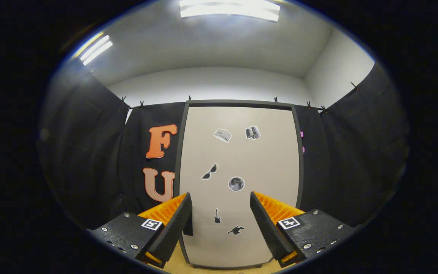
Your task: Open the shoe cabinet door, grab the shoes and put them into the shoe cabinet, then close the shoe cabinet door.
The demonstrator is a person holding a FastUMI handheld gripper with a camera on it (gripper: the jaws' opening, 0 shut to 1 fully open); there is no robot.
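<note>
Two fingers of the gripper spread before the shut cabinet door.

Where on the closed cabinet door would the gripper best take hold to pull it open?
No handle shows on the cabinet door, a flat pale panel with stickers inside a dark frame. The likeliest hold is a long vertical edge, approached from the front with one finger hooked behind it. Which edge swings free cannot be told. The gripper is open, facing the panel's lower part.
</note>
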